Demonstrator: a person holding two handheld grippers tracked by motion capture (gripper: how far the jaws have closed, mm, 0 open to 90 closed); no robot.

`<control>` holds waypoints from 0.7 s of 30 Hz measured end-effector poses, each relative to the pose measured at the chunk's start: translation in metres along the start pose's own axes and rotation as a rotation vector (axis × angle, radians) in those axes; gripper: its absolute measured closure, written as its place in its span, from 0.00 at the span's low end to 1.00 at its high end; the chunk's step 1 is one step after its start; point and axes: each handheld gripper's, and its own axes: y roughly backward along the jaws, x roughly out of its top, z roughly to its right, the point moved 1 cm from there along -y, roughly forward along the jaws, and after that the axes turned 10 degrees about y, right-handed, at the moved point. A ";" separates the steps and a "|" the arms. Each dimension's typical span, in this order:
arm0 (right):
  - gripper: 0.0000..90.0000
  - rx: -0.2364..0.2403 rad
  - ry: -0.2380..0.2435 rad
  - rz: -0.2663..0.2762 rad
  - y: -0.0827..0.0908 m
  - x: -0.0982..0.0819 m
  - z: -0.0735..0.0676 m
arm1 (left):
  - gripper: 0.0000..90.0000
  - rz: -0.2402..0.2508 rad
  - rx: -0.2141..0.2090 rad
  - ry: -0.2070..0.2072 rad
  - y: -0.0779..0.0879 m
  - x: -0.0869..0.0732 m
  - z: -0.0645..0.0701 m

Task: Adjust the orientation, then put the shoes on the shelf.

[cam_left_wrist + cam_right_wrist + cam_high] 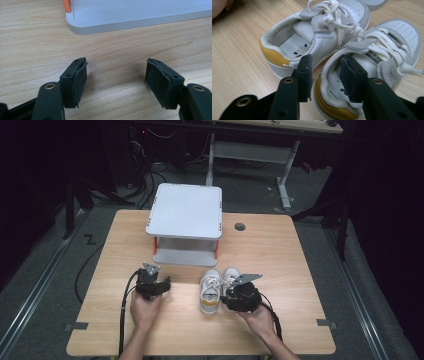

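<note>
A pair of small white sneakers with yellow heels stands side by side on the wooden table [270,250], toes pointing away from me. In the right gripper view the left shoe [317,47] is on the left and the right shoe [387,42] is nearer. My right gripper [325,67] straddles the right shoe's heel collar: one jaw is inside the shoe and the other is outside, between the two shoes. Neither pad presses on the collar. From above, the right gripper [231,292] sits just behind the shoes [211,292]. My left gripper [116,75] stands open over bare wood, empty.
A white two-level shelf [186,210] with orange posts stands at the back middle of the table, its lower tray [125,17] just ahead of the left gripper [154,281]. A round cable hole [240,226] lies to the shelf's right. Dark floor and desk legs surround the table.
</note>
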 end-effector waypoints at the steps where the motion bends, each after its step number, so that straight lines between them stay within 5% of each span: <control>1: 0.65 -0.001 -0.004 0.005 0.001 0.000 0.000 | 0.38 0.000 0.000 0.000 0.000 0.000 0.000; 6: 0.62 -0.005 -0.014 0.090 0.014 -0.002 0.004 | 0.38 -0.001 0.002 -0.001 0.000 0.000 0.000; 11: 0.60 -0.065 -0.045 0.154 0.028 -0.012 0.017 | 0.38 -0.001 0.002 -0.002 0.000 0.000 0.000; 16: 0.58 -0.147 -0.136 0.186 0.032 -0.036 0.046 | 0.38 -0.001 0.002 -0.002 0.000 0.000 0.000; 19: 0.57 -0.190 -0.166 0.163 0.029 -0.047 0.060 | 0.37 -0.001 0.002 -0.001 0.000 0.000 0.000; 21: 0.56 -0.259 -0.219 0.136 0.025 -0.065 0.081 | 0.38 -0.001 0.003 -0.002 0.000 0.000 0.000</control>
